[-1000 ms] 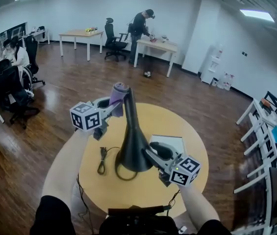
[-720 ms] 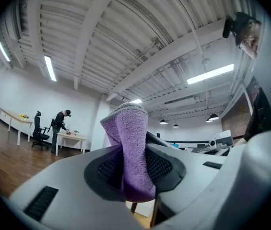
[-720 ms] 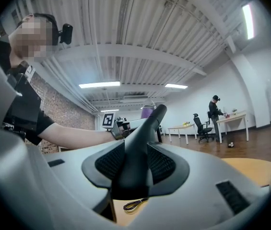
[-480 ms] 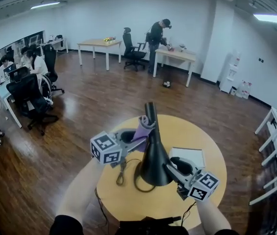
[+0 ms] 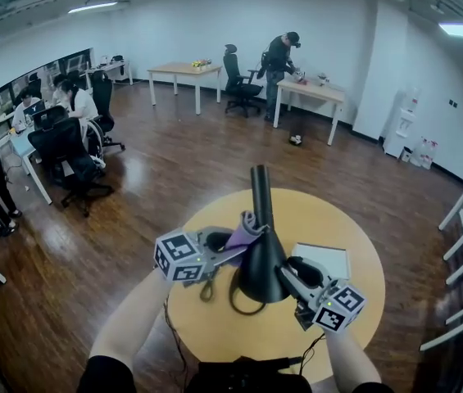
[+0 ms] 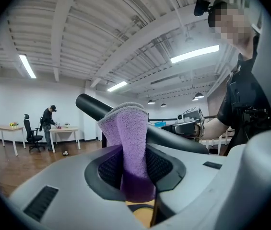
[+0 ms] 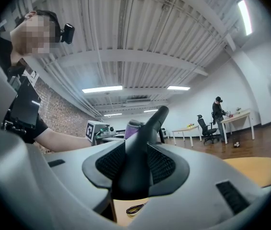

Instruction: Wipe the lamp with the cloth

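The round wooden table (image 5: 329, 219) carries everything, close in front of the person. The black lamp (image 5: 258, 262) stands upright near its middle, a wide cone at the foot narrowing into a slim neck that rises straight up.

The right gripper (image 5: 285, 273) comes in level from the person's right and is clamped on the lamp's cone low down. In the right gripper view the dark body fills the space between the ribbed pads, and the jaws have just been closing a little further on it.

The left gripper (image 5: 226, 245) reaches in level from the opposite side, its jaws pinched tight on the purple cloth (image 5: 244, 231). The cloth's folded end sticks out past the fingertips and lies against the left side of the lamp's neck, just above the cone, higher than the right gripper's hold.

A white pad (image 5: 327, 259) lies flat to the right of the lamp. A black cord (image 5: 207, 288) curls on the table beneath the left gripper.
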The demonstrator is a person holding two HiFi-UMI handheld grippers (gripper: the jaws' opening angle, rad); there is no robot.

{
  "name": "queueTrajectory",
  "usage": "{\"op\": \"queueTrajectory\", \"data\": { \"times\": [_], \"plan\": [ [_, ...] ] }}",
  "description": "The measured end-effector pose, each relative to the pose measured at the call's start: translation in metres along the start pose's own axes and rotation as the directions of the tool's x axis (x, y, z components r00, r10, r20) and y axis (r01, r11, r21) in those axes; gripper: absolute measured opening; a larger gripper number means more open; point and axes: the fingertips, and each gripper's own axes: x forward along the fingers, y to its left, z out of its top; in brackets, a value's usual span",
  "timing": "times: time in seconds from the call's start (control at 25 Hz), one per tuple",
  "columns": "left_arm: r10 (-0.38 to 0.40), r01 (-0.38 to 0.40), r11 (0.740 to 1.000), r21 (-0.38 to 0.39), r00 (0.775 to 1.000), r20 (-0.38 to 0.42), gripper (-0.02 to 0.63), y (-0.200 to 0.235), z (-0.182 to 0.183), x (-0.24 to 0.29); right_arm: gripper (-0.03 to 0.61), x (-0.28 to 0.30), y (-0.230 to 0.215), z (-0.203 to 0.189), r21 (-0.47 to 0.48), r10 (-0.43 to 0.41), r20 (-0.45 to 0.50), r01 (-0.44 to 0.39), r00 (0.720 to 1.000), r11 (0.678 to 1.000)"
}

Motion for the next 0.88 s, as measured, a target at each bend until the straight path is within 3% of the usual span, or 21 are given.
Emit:
{"op": "queueTrajectory", "data": {
  "times": [0.36, 0.6, 0.72, 0.8, 0.88],
  "plan": [
    [-0.004, 0.004, 0.995, -0.095, 1.0, 0.001, 0.092, -0.019, -0.033, -0.023, 0.132, 0.002, 0.004, 0.001, -0.02, 0.002, -0.022, -0.003, 1.0, 1.0],
    [-0.032, 0.031, 0.999, -0.028, 0.999, -0.031, 0.092, -0.047, -0.036, -0.031, 0.121, -0.001, 0.004, 0.007, -0.044, -0.014, -0.028, 0.012, 1.0, 0.999],
    [-0.085, 0.083, 0.995, -0.047, 0.995, -0.047, 0.094, -0.049, -0.037, -0.03, 0.121, -0.005, 0.001, 0.009, -0.045, -0.021, -0.031, 0.02, 0.999, 0.999],
    [-0.074, 0.075, 0.992, -0.101, 0.997, 0.012, 0.094, -0.031, -0.025, -0.027, 0.121, -0.01, -0.002, 0.011, -0.051, -0.031, -0.037, 0.029, 0.999, 0.998],
    [0.013, 0.004, 0.988, -0.157, 0.994, 0.107, 0.094, 0.007, -0.001, -0.024, 0.121, -0.013, -0.002, 0.011, -0.057, -0.047, -0.038, 0.044, 0.998, 0.997]
  ]
}}
